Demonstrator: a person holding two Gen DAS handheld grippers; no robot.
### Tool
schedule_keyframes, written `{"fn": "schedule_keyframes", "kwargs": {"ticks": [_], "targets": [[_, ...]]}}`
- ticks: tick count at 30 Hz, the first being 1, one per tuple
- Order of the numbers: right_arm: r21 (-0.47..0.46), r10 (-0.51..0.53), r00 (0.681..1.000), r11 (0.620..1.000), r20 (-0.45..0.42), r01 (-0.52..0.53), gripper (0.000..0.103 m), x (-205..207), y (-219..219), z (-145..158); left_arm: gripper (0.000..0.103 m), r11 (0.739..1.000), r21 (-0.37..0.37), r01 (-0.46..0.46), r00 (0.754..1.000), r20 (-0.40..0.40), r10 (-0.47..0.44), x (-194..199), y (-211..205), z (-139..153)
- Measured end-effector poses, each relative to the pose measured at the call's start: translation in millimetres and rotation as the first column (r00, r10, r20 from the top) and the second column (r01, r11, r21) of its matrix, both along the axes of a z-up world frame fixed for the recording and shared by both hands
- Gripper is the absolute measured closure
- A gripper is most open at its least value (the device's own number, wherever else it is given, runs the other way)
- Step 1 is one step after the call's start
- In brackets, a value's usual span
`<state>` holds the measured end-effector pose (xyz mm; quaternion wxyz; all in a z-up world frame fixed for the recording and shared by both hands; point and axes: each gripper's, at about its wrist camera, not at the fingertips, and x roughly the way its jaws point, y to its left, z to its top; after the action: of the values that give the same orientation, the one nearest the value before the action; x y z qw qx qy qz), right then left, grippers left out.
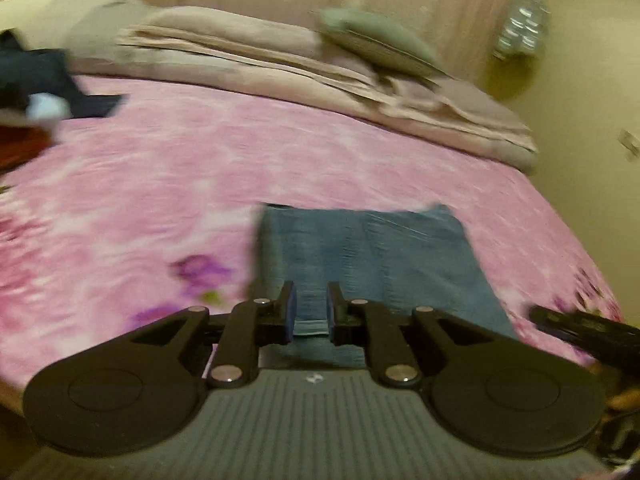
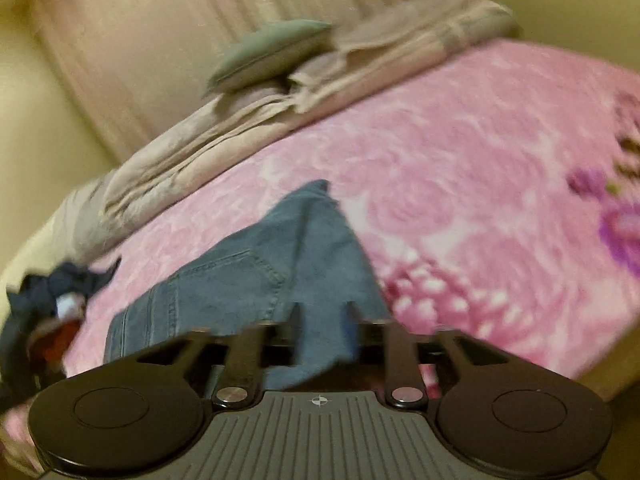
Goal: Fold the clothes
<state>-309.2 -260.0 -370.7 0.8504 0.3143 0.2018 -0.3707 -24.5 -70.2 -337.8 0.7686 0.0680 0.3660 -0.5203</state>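
Observation:
Blue jeans (image 1: 372,256) lie folded on the pink flowered bedspread (image 1: 160,184). My left gripper (image 1: 310,312) is over their near end, its blue pads (image 1: 289,312) closed on a narrow strip of denim with a hem. In the right wrist view the jeans (image 2: 260,280) show a back pocket and run toward the lower left. My right gripper (image 2: 324,312) stands over their near edge with its fingers apart. Denim lies in the gap and the pads do not press on it. The picture is blurred. A black part of the right gripper (image 1: 580,328) shows at the right edge of the left view.
A folded beige blanket (image 1: 280,64) and a green pillow (image 1: 376,40) lie along the far side of the bed by the curtain. A heap of dark clothes (image 1: 36,76) sits at the left edge, also seen as dark clothes (image 2: 52,292). Plastic bottles (image 1: 520,24) stand beyond the bed.

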Motion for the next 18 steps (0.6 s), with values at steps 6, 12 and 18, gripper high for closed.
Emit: {"fn": "schedule_keyframes", "kwargs": {"ticks": [6, 12, 18], "targets": [[-0.131, 0.136, 0.956, 0.976, -0.261, -0.175, 0.061, 52, 20, -46, 0.098, 0.988, 0.148, 0.034, 0.991, 0.124, -0.053, -18, -32, -61], [-0.083, 0.196, 0.941, 0.971, -0.275, -0.226, 0.061, 52, 9, -44, 0.1, 0.989, 0.145, -0.008, 1.0, 0.028, 0.004, 4, -35, -47], [-0.123, 0.166, 0.971, 0.975, -0.17, -0.188, 0.061, 55, -37, -11, 0.1, 0.999, 0.051, -0.003, 0.999, 0.037, 0.002, 32, -64, -6]]}}
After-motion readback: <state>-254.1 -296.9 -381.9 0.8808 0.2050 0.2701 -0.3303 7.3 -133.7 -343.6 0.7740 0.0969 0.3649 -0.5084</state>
